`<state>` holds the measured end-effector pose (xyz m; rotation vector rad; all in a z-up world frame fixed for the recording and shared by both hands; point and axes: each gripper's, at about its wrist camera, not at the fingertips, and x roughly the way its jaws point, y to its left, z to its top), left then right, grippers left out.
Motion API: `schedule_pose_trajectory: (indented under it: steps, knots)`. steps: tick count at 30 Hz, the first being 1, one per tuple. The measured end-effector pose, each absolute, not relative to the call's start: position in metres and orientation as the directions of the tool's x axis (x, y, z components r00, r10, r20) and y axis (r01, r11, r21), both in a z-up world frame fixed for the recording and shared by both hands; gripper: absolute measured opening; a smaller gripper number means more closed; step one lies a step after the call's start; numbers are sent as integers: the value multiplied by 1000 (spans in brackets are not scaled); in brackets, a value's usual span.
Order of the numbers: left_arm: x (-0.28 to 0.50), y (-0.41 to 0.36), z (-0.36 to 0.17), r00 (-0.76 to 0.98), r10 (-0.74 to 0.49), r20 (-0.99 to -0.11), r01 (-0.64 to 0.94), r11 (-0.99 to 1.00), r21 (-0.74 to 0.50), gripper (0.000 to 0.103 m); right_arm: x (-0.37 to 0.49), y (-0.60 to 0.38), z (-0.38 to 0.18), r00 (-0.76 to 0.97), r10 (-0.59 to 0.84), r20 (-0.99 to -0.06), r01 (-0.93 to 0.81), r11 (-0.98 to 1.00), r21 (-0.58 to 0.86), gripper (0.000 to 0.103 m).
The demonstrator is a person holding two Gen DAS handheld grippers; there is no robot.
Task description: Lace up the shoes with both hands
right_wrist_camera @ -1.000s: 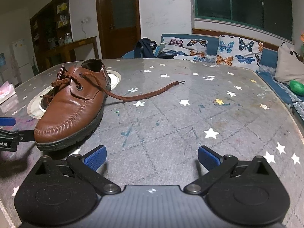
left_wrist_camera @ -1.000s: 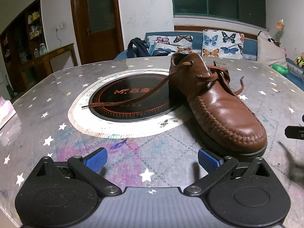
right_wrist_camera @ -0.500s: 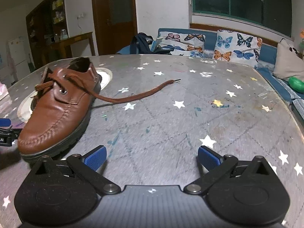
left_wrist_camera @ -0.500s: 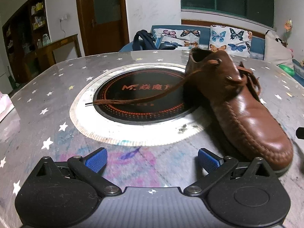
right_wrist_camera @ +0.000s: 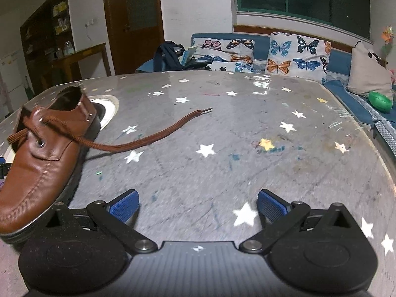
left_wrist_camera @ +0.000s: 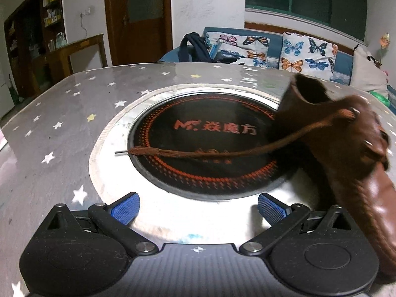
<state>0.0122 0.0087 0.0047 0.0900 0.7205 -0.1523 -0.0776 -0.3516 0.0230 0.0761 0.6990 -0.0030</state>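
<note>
The brown shoe (right_wrist_camera: 42,153) lies near the middle of the surface (right_wrist_camera: 247,148), one lace end (left_wrist_camera: 173,152) across the round cooktop (left_wrist_camera: 210,128), the other (right_wrist_camera: 153,136) trailing toward the far edge. Each hand-held gripper, left (left_wrist_camera: 198,205) and right (right_wrist_camera: 198,204), is spread and empty; best pinch each lace near its tip. Both have moved closer than a second ago.
</note>
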Motion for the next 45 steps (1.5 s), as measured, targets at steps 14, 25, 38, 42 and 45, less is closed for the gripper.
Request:
schedule_pose_trajectory:
  steps: [14,25,38,42,45]
  knots:
    - [58,21,1,750,-115,-652,186,982,41,103,-45,-381,19,766,-17,-642,61,997,46,103]
    - [86,26,0,745,-140,-653,209,978,28,103,-11,-396,16,758,-46,-651,79,997,21,103]
    - [88,25,-1,746,-143,-651,212,977,28,103,-6,-399,15,756,-47,-653,74,997,15,103]
    - [89,25,0,746,-143,-651,211,977,28,103,-6,-398,15,756,-47,-653,74,997,14,103]
    - [88,25,-1,746,-143,-650,211,977,28,103,-6,-398,15,756,-47,-653,74,997,14,103]
